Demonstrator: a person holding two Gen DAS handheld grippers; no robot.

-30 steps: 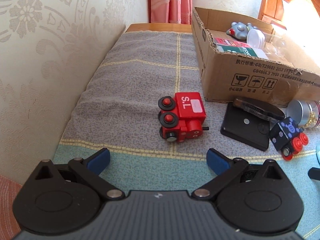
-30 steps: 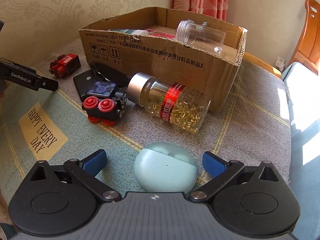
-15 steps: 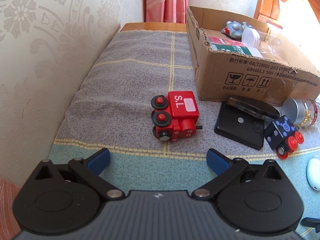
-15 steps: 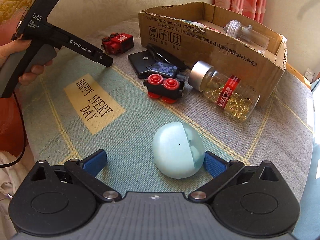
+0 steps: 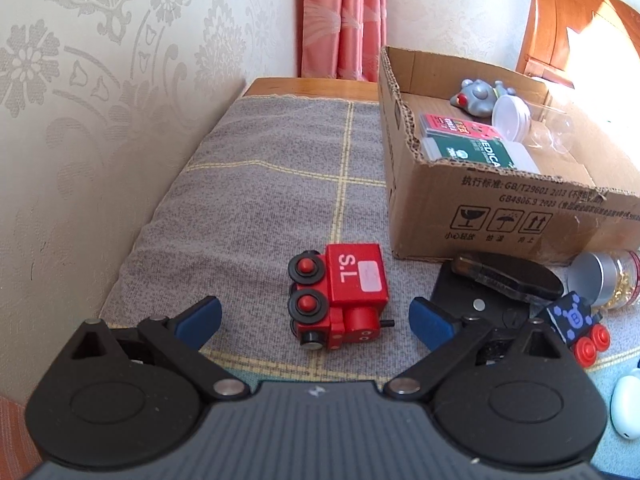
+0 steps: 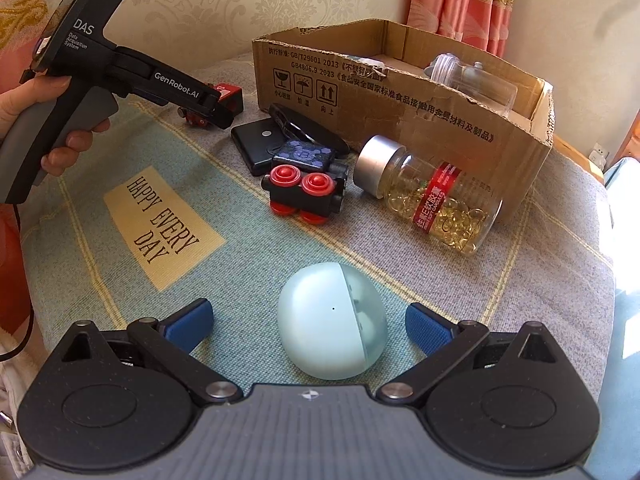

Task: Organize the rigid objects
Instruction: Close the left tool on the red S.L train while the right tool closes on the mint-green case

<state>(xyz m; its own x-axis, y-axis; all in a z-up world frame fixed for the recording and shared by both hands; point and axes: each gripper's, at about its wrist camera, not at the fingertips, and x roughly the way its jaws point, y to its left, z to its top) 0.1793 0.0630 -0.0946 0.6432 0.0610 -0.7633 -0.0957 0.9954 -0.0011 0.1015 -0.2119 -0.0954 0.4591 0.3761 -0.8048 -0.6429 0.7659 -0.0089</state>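
**A:** What sits nearest each tool?

**B:** The left gripper (image 5: 314,320) has its jaws spread wide, and a red toy train (image 5: 340,300) lies on its side between them, touching neither pad. The right gripper (image 6: 308,326) is likewise wide apart around a pale green earbud case (image 6: 332,320), with a gap on both sides.

**A:** So which step is this?

**B:** It looks like the moment just before two grasps. Each gripper would need to ease forward and close squarely; the rounded case may slip sideways.

**A:** And beyond them?

**B:** On the woven cloth (image 6: 120,280) lie a black toy car with red wheels (image 6: 306,192), a flat black device (image 6: 256,140) with a dark oval thing resting on it, and a capsule bottle (image 6: 432,200) on its side against the cardboard box (image 5: 500,216).

**A:** Is the box free to receive things?

**B:** It already holds packets, a clear jar and a grey toy, yet bare floor shows. Its near wall must be cleared on the way in.
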